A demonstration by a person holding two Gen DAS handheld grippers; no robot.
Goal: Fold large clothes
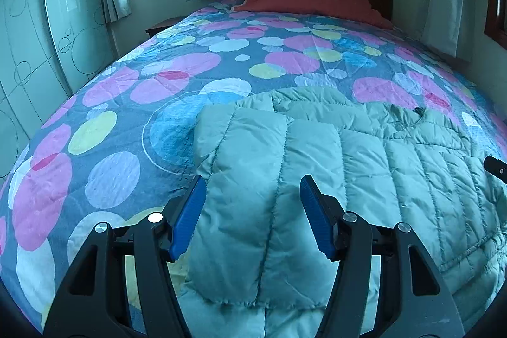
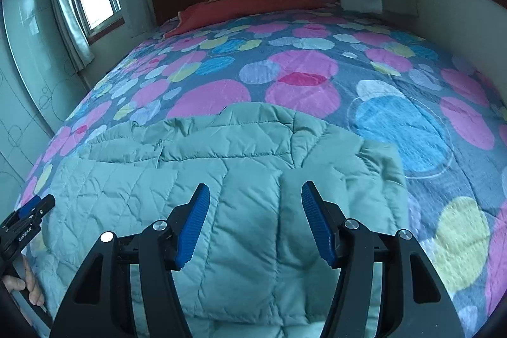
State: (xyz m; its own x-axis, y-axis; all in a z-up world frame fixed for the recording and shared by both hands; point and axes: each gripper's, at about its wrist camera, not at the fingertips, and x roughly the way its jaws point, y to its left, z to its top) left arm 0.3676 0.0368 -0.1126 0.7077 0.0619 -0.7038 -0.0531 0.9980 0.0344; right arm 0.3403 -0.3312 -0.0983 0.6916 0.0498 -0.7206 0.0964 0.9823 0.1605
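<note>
**A:** Where is the jacket?

**B:** It lies flat on the bed, near the close edge. It is puffy and pale green. A sleeve is folded in on the left side. Another sleeve is folded in on the right side.

**A:** What are the grippers doing?

**B:** The left gripper hangs over its folded sleeve. Its jaws are wide apart and hold nothing. The right gripper hangs over the other sleeve. Its jaws are wide too, with nothing pinched.

**A:** So which step is this?

**B:** I think the sleeves are done. Both sides look tucked in, and nothing is gripped. The jacket is still long, though.

**A:** What comes next?

**B:** I guess a fold the other way. Each gripper would need to pinch the near hem, one on each side. Then both would lift together and carry it toward the collar. The jacket is fat and slippery, so the tucked sleeves could slide back out.
</note>
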